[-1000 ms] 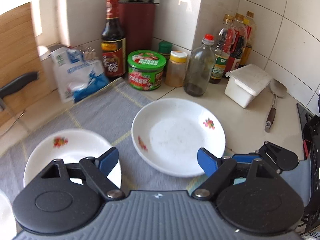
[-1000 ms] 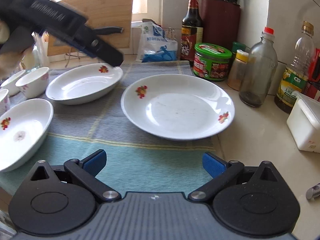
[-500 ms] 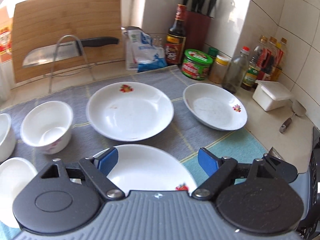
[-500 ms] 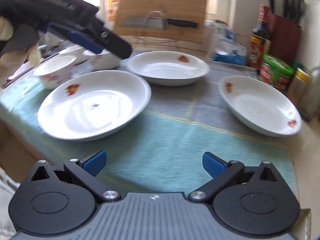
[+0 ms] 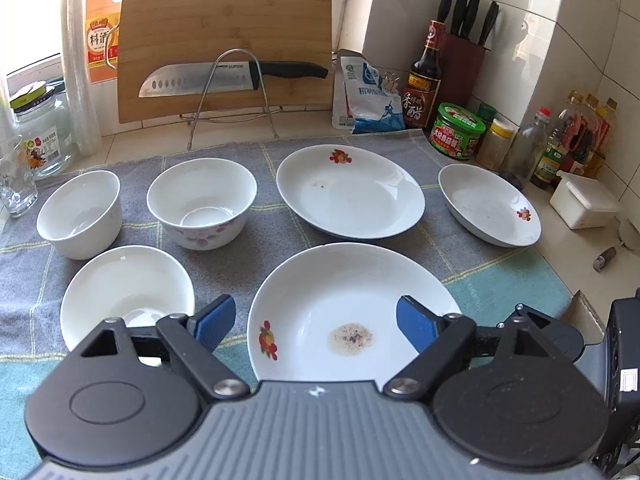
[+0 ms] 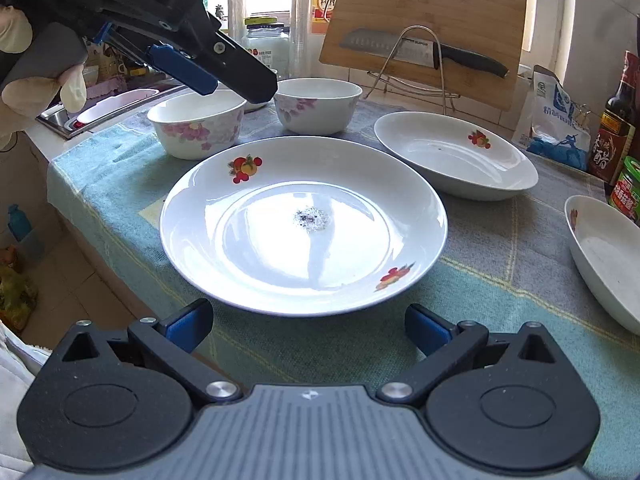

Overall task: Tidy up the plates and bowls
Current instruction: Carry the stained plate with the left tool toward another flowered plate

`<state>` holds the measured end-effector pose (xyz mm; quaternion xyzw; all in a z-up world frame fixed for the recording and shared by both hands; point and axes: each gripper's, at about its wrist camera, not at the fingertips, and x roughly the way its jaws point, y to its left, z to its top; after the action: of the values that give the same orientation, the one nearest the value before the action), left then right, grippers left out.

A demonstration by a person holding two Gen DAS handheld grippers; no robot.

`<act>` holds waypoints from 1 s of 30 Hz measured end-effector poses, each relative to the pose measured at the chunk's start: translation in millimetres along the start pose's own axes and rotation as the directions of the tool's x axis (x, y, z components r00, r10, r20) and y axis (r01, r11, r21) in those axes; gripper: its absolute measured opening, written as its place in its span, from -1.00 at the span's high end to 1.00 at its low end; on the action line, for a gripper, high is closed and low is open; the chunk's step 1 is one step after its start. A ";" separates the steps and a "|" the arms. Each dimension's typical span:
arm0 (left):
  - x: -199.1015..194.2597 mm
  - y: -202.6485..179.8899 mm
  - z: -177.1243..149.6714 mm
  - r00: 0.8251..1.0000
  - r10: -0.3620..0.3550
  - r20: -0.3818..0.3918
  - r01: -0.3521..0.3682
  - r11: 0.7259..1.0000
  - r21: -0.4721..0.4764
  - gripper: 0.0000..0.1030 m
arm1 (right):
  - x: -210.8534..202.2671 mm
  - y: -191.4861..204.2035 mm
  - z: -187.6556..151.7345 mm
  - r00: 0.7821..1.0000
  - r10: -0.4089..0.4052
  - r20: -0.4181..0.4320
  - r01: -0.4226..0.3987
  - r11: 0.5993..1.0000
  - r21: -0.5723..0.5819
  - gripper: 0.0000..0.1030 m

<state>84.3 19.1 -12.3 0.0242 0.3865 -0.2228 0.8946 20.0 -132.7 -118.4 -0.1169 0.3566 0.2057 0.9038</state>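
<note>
Three white flowered plates lie on a checked cloth: a near plate with a speck stain, a middle plate and a right plate. Left of them stand three white bowls. My left gripper hangs open above the near plate, touching nothing. My right gripper is open just short of the near plate at its front rim. The right wrist view also shows the left gripper in a gloved hand, above two bowls.
A knife rests on a wire rack against a bamboo board. Bottles, jars, a knife block and a white box line the back right. A glass jar stands far left. The counter edge and a sink lie left.
Both views have swung left, from the right-hand plate to the near stained plate, and the bowls have come into sight. Both grippers' jaws stay apart and empty.
</note>
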 end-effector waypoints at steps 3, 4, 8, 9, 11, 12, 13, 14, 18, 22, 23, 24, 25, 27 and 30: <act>4.5 1.2 0.5 1.000 0.010 -0.020 -0.010 1.000 0.011 -0.70 | 3.2 1.5 2.1 1.000 0.014 0.003 -0.014 1.000 -0.023 -1.00; 6.7 1.4 1.1 1.000 0.011 -0.027 -0.010 1.000 0.019 -0.70 | 4.2 1.3 2.7 1.000 0.021 0.005 -0.021 0.999 -0.030 -1.00; 19.9 -1.0 5.7 0.997 0.006 -0.077 -0.001 0.998 0.065 -0.70 | 8.9 -1.2 2.9 0.999 0.039 0.015 -0.039 0.998 -0.043 -1.00; 23.4 -2.3 7.3 0.996 0.000 -0.093 0.007 0.997 0.074 -0.70 | 9.7 -3.0 2.8 0.999 0.042 0.020 -0.041 0.998 -0.038 -1.00; 30.2 -3.2 11.9 0.993 -0.015 -0.118 0.025 0.996 0.085 -0.70 | 11.2 -4.9 3.5 0.998 0.051 0.022 -0.050 0.998 -0.047 -1.00; 34.9 -3.5 15.3 0.991 -0.025 -0.135 0.038 0.995 0.093 -0.70 | 11.6 -6.1 3.3 0.998 0.057 0.023 -0.055 0.997 -0.053 -1.00; 38.2 -4.2 17.8 0.989 -0.027 -0.147 0.043 0.994 0.102 -0.70 | 11.7 -7.2 2.7 0.998 0.062 0.026 -0.060 0.996 -0.060 -1.00; 43.1 -5.0 21.3 0.986 -0.029 -0.162 0.048 0.992 0.114 -0.70 | 11.7 -8.5 2.0 0.997 0.069 0.031 -0.067 0.995 -0.068 -1.00; 61.2 -5.4 33.1 0.975 -0.027 -0.221 0.060 0.987 0.148 -0.69 | 11.8 -12.7 0.6 0.995 0.092 0.041 -0.088 0.992 -0.088 -1.00; 78.0 -1.4 41.8 0.953 -0.048 -0.298 0.096 0.984 0.149 -0.69 | 11.2 -14.4 -1.7 0.993 0.104 0.054 -0.098 0.990 -0.097 -1.00; 82.9 -1.0 43.9 0.944 -0.061 -0.324 0.115 0.982 0.151 -0.69 | 11.0 -14.3 -3.0 0.993 0.105 0.062 -0.098 0.990 -0.097 -1.00; 88.0 -0.1 46.0 0.933 -0.073 -0.353 0.135 0.979 0.155 -0.69 | 10.8 -14.1 -3.7 0.992 0.104 0.067 -0.097 0.991 -0.095 -1.00; 92.6 0.6 48.3 0.923 -0.075 -0.378 0.144 0.977 0.157 -0.69 | 10.7 -13.8 -4.4 0.992 0.103 0.073 -0.096 0.991 -0.094 -1.00; 100.0 2.1 50.5 0.901 -0.092 -0.424 0.174 0.972 0.159 -0.69 | 9.9 -13.3 -7.3 0.991 0.101 0.092 -0.092 0.991 -0.093 -1.00; 108.2 4.4 52.9 0.871 -0.120 -0.477 0.216 0.965 0.152 -0.65 | 8.8 -12.2 -10.9 0.989 0.092 0.113 -0.083 0.993 -0.085 -1.00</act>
<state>187.3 -29.4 -51.9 0.1326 0.5652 -0.3255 0.7463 24.8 -144.9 -131.5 -0.1250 0.2992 0.2657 0.9079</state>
